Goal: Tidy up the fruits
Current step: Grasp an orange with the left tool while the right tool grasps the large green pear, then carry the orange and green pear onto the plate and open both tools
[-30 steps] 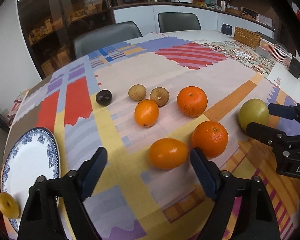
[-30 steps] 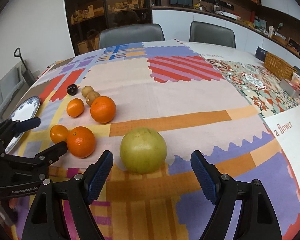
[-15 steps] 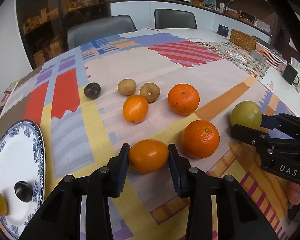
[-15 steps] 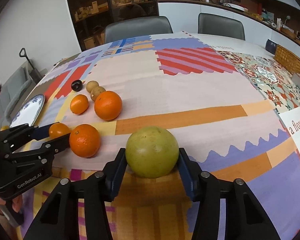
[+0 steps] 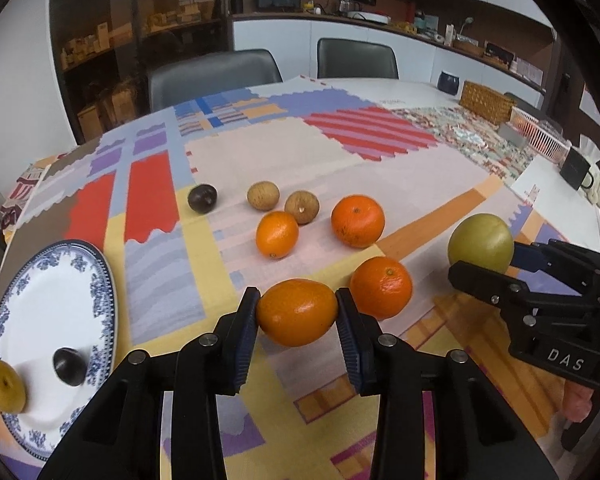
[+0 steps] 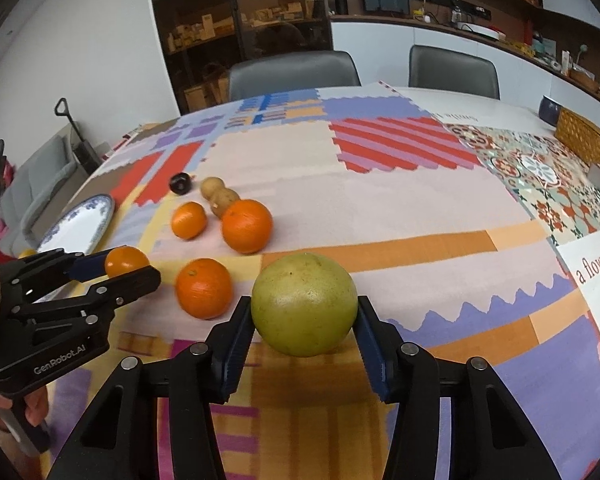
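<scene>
My left gripper (image 5: 297, 312) is shut on a small orange (image 5: 297, 312), held just above the patchwork cloth; it shows too in the right wrist view (image 6: 126, 261). My right gripper (image 6: 304, 322) is shut on a large yellow-green fruit (image 6: 304, 304), also seen in the left wrist view (image 5: 481, 242). On the cloth lie three oranges (image 5: 381, 287) (image 5: 357, 221) (image 5: 277, 234), two brown fruits (image 5: 263, 196) (image 5: 302, 207) and a dark fruit (image 5: 202, 198). A blue-and-white plate (image 5: 40, 312) at the left holds a dark fruit (image 5: 69, 366) and a yellow fruit (image 5: 3, 387) at its rim.
Two grey chairs (image 5: 214, 72) (image 5: 357, 58) stand behind the table. A wicker basket (image 5: 485, 102), a pink-white crate (image 5: 540, 138) and a dark mug (image 5: 578, 168) sit at the far right. The table's left edge lies just past the plate.
Both grippers went from open to shut: the left on the small orange, the right on the yellow-green fruit. Both fruits now sit higher off the cloth.
</scene>
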Action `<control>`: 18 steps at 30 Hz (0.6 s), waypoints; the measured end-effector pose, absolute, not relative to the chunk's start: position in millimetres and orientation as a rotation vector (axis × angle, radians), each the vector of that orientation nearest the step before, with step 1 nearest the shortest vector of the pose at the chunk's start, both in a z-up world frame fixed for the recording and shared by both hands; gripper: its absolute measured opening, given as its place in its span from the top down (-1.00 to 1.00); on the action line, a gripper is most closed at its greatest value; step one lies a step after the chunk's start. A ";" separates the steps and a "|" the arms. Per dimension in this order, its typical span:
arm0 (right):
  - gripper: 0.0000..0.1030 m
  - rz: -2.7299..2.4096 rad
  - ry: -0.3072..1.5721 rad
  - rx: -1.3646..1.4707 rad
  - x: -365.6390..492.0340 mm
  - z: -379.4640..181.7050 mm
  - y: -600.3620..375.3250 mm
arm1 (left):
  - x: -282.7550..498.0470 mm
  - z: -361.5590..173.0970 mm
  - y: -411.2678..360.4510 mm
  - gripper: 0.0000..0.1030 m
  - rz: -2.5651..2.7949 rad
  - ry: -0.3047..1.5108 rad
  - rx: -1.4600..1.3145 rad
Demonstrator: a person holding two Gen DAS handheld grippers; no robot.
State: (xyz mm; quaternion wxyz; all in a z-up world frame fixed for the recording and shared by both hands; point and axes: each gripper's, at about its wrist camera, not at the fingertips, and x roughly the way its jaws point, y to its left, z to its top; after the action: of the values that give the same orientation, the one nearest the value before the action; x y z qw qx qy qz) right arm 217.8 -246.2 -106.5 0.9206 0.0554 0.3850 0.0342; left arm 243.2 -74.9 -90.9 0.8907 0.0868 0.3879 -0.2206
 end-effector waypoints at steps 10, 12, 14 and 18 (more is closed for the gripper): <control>0.02 0.137 0.730 0.106 199.6 -76.9 -228.0 | 218.0 -61.8 -52.8 0.28 -0.429 0.750 0.130; 0.02 0.152 0.720 0.100 196.6 -71.1 -222.2 | 211.8 -56.0 -44.5 0.28 -0.417 0.736 0.119; 0.02 0.167 0.706 0.088 192.6 -64.6 -214.0 | 206.8 -51.8 -37.8 0.28 -0.404 0.724 0.114; 0.02 0.198 0.688 0.076 188.0 -55.0 -200.4 | 196.7 -42.4 -22.5 0.28 -0.381 0.690 0.106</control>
State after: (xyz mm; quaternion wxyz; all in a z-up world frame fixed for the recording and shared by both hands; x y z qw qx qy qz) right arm 188.0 -200.4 -55.0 0.9360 0.0371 0.3365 0.0967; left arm 196.7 -22.5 -42.4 0.9220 0.0515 0.3359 -0.1854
